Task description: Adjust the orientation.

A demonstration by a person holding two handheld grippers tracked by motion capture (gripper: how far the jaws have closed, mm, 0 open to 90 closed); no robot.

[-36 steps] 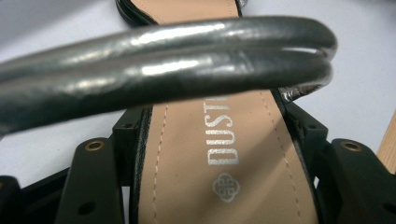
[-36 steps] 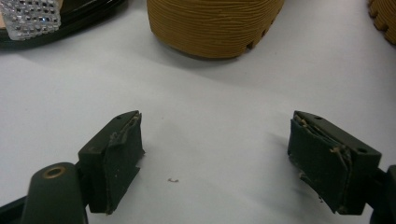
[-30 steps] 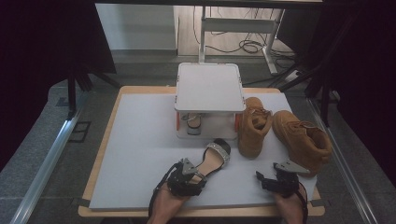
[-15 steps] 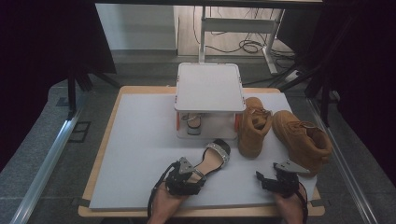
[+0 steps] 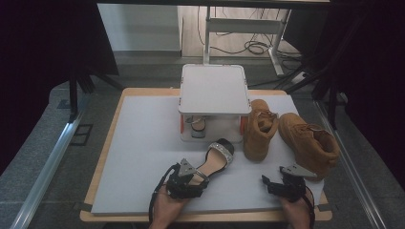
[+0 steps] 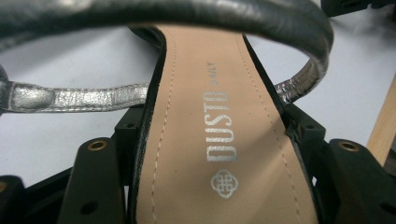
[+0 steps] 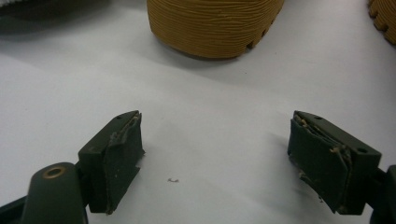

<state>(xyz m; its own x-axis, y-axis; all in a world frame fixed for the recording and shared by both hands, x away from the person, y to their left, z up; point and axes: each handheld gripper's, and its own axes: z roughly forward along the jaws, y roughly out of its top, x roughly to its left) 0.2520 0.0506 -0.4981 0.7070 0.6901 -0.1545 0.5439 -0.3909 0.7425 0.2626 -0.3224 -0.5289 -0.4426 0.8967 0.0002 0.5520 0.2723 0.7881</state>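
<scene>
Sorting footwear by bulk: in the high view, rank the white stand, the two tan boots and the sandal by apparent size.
1. White stand
2. Right boot and left boot: look alike, unranked
3. Sandal, partly covered by the left tool

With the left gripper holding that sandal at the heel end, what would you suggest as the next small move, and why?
Probably carry the sandal forward toward the lower shelf of the white rack, beside the matching sandal already under it. The left gripper has its jaws closed on the insole's edges, so the hold looks ready. The right gripper is open on the mat near the tan boots.
</scene>
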